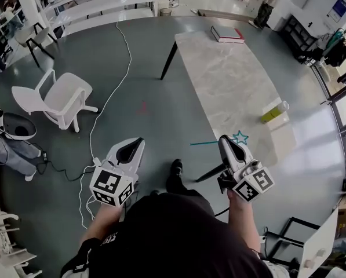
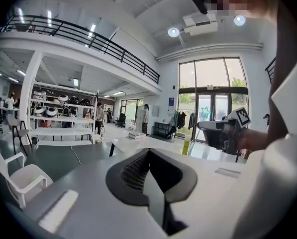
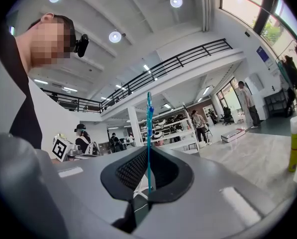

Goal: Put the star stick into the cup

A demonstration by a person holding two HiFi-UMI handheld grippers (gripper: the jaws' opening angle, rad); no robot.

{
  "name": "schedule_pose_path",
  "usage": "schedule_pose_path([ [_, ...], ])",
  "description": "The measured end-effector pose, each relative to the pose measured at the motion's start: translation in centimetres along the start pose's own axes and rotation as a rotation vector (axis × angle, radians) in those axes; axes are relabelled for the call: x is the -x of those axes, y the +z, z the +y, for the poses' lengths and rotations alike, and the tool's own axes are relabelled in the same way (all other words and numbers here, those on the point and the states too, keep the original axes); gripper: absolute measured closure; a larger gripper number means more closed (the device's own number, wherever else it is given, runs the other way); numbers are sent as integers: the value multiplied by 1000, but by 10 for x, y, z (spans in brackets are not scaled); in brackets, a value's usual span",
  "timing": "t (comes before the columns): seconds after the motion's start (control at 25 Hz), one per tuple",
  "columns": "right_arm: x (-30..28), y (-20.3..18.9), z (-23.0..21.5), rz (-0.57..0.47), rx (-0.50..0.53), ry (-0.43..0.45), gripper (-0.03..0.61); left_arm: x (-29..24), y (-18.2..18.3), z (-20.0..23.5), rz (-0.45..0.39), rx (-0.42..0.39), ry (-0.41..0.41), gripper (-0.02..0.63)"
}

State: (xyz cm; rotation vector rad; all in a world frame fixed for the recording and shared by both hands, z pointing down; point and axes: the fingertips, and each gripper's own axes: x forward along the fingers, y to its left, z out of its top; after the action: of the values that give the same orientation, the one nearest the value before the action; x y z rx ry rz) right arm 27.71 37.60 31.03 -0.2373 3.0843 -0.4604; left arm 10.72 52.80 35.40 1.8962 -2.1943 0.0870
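My right gripper (image 1: 225, 139) is shut on a thin teal star stick (image 1: 240, 137) over the near end of the marble table (image 1: 230, 80). Its star points right and its shaft runs left past the jaws. In the right gripper view the stick (image 3: 149, 133) stands upright between the closed jaws of the right gripper (image 3: 148, 187). The cup (image 1: 275, 112), yellow-green with a white rim, stands on the table's right side, beyond and to the right of the stick. The cup (image 3: 294, 144) also shows at that view's right edge. My left gripper (image 1: 138, 142) hangs over the floor left of the table, shut and holding nothing.
A red and white book (image 1: 227, 34) lies at the table's far end. A white chair (image 1: 59, 100) and a white cable (image 1: 112, 91) are on the floor to the left. White shelves (image 1: 103, 4) stand at the back. Several people are in the distance.
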Motion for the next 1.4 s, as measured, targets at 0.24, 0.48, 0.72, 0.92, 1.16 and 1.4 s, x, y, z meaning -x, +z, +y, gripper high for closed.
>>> schedule_pose_path([
  [0.24, -47, 8, -48, -5, -31, 12, 549, -57, 20, 25, 7, -19, 4, 611],
  [0.48, -80, 27, -110, -5, -54, 20, 549, -131, 44, 37, 16, -33, -6, 611],
  [0.72, -102, 42, -161, 18, -63, 45, 549, -200, 60, 34, 23, -15, -23, 611],
  [0.92, -110, 39, -195, 32, -89, 43, 549, -238, 58, 29, 27, 8, -36, 611],
  [1.16, -133, 39, -219, 35, -92, 15, 549, -272, 57, 57, 32, 31, -48, 611],
  [1.4, -165, 49, -247, 17, -88, -37, 549, -316, 71, 86, 24, 24, -98, 611],
])
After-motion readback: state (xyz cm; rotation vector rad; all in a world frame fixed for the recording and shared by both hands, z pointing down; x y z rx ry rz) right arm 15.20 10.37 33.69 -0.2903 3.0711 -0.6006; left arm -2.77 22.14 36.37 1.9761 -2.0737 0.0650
